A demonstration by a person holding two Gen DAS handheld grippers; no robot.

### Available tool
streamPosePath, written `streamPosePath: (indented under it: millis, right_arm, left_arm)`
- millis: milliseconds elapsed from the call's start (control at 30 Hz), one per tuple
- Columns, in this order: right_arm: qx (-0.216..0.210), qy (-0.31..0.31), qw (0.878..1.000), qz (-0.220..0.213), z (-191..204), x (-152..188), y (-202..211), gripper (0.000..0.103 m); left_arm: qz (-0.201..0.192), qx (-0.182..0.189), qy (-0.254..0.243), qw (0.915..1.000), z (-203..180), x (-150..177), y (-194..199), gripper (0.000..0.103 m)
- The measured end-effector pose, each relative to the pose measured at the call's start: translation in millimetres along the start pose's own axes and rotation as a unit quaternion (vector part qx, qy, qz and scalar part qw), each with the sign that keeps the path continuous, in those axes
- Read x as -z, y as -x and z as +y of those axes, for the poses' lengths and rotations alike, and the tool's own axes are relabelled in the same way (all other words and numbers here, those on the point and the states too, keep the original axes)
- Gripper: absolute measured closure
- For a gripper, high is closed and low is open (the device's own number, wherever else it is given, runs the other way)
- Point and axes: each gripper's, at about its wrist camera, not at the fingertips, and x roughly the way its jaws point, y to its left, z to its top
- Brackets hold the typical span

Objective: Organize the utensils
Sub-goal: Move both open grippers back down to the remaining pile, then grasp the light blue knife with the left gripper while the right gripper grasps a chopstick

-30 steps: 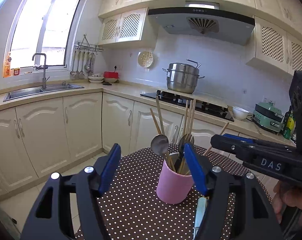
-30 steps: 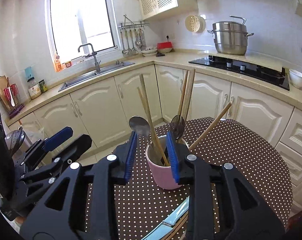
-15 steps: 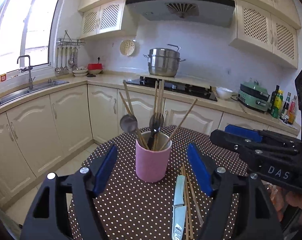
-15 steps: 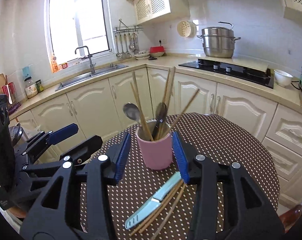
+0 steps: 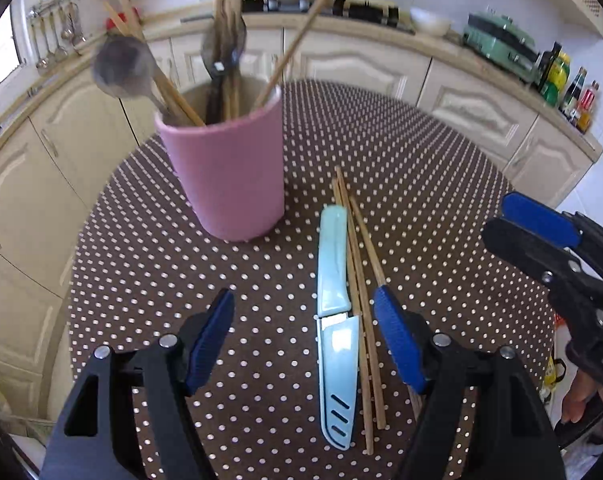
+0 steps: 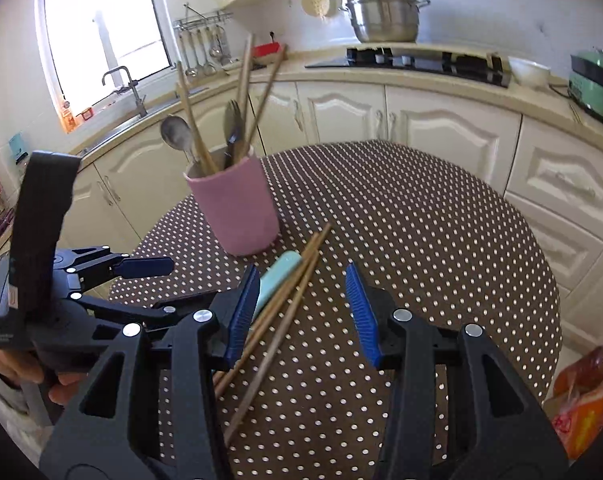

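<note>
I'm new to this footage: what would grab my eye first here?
The pink cylindrical cup, bristling with wooden chopsticks and metal spoons, stands toward the far left of the brown polka-dot tablecloth. Just right of it lie a pale blue sheathed knife and loose wooden chopsticks, side by side.

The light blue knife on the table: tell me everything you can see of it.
The knife is pale blue and looks plastic: a smooth handle and a blade in a matching sheath with three dark slots near its tip. It lies flat on the dotted tablecloth, handle end toward the pink cup but apart from it. Loose wooden chopsticks lie right alongside, apparently touching its edge. Neither gripper touches it. In the right wrist view only its handle shows.
</note>
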Motion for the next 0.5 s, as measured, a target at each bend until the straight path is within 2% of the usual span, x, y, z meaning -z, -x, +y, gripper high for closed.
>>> streamPosePath:
  millis: [200, 400, 500]
  right_arm:
    - [-0.002, -0.019, 0.999, 0.030, -18, 14, -18, 0.057]
    - [-0.006, -0.027, 0.999, 0.045, -26, 18, -32, 0.057]
    - [-0.007, -0.030, 0.998, 0.048, -30, 20, -36, 0.056]
  left_arm:
    - [0.047, 0.009, 0.015, 0.9987, 1, -10, -39, 0.032]
    - [0.059, 0.009, 0.020, 0.9980, 2, -13, -60, 0.032]
    - [0.060, 0.004, 0.018, 0.9980, 1, -15, -65, 0.040]
